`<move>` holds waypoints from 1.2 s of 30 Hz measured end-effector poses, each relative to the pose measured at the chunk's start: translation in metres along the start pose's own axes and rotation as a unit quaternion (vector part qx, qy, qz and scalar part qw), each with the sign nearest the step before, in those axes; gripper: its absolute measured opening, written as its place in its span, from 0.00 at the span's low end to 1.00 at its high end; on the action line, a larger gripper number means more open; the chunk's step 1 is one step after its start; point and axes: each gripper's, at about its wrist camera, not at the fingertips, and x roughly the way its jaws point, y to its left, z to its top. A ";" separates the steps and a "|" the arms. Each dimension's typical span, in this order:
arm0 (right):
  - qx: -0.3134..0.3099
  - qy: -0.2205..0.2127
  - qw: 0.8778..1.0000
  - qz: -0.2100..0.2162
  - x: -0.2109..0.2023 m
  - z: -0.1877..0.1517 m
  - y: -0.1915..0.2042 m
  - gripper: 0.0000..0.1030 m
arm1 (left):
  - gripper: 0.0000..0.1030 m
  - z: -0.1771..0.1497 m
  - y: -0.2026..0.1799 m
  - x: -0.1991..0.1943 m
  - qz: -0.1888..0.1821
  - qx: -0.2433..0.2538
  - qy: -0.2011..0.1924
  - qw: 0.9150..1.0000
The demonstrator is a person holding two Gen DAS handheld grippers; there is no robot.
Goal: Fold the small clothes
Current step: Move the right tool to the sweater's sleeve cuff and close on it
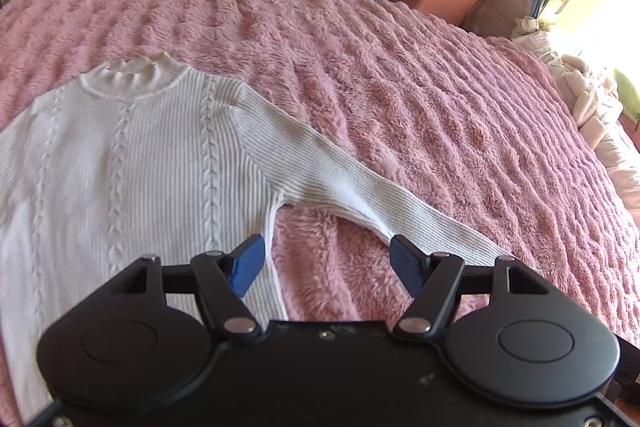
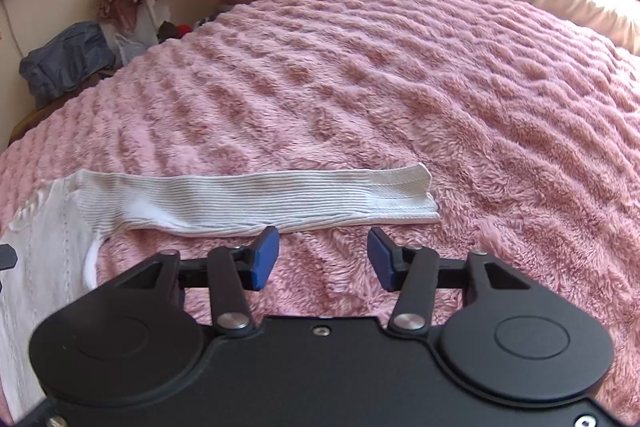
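From the left wrist view I count one white sweater (image 1: 132, 163), lying flat and face up on the pink blanket (image 1: 400, 75), filling the left half of the frame with its collar toward the upper left. One sleeve (image 1: 360, 183) runs out to the lower right. My left gripper (image 1: 327, 263) hangs over the gap between body and sleeve, jaws spread wide with nothing between them; the left blue pad (image 1: 248, 265) sits over the sweater's side edge, though I cannot tell if it touches. I judge no fold is made yet, so this is the approach for the first one

From the right wrist view the same sleeve (image 2: 256, 199) lies straight across the middle of the frame, cuff at the right end, with the sweater's body at the lower left edge. My right gripper (image 2: 323, 257) is just below the sleeve, jaws partly open and empty, over bare blanket. Two grippers, one garment, one sleeve seen here. Next I would need to drop onto the sleeve near the cuff, pinch only its layers and not the fluffy pile, then carry it across the body
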 end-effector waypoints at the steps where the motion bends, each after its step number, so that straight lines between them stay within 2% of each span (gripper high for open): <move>1: 0.019 0.003 1.000 -0.003 0.010 0.003 -0.007 0.47 | 0.71 0.005 -0.002 0.013 -0.003 0.003 0.001 1.000; 4: 0.081 0.009 0.997 -0.005 0.035 0.008 -0.024 0.43 | 0.71 0.016 -0.009 0.057 -0.007 0.009 0.010 1.000; 9: 0.166 0.033 0.986 -0.015 0.068 0.006 -0.051 0.34 | 0.71 0.032 -0.017 0.115 0.012 0.024 0.023 0.999; 13: 0.207 0.060 0.976 -0.026 0.087 -0.004 -0.063 0.34 | 0.71 0.036 -0.020 0.148 0.016 0.033 0.036 0.999; 16: 0.242 0.062 0.968 -0.028 0.099 -0.008 -0.072 0.34 | 0.71 0.036 -0.021 0.165 0.012 0.035 0.048 0.998; 23: 0.271 0.052 0.961 -0.019 0.119 -0.001 -0.077 0.34 | 0.71 0.026 -0.025 0.182 0.013 0.042 0.056 0.997; 36: 0.333 0.034 0.942 0.032 0.107 -0.010 -0.090 0.36 | 0.71 0.024 -0.025 0.181 0.012 0.053 0.055 0.997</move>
